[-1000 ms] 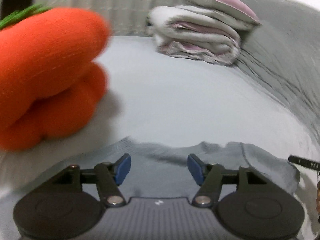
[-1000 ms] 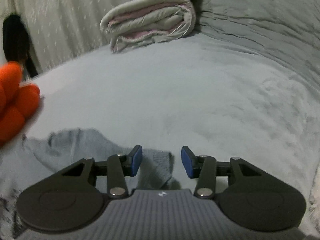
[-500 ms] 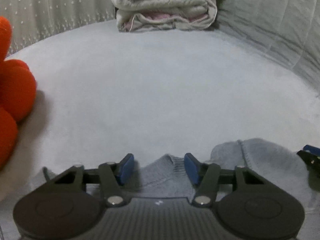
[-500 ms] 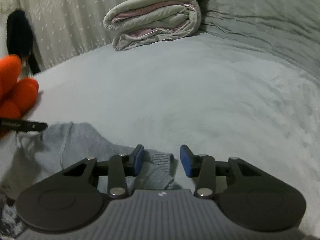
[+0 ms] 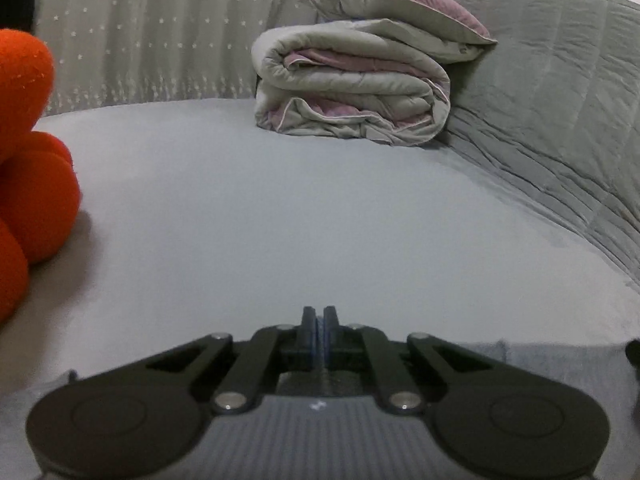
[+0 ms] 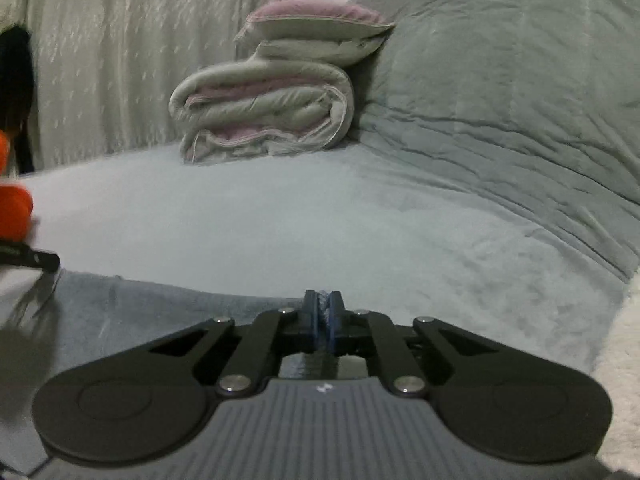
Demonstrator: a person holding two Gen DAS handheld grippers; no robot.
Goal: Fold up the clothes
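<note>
- On the pale bed sheet, the grey knitted sweater looks soft and floppy.
- Right gripper pinches knit at its edge; left gripper is closed, contents hidden.

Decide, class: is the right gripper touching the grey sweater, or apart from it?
Touching. In the right wrist view, the right gripper has its jaws shut on a bunched edge of the grey sweater, with knit fabric showing between the blue pads.
</note>
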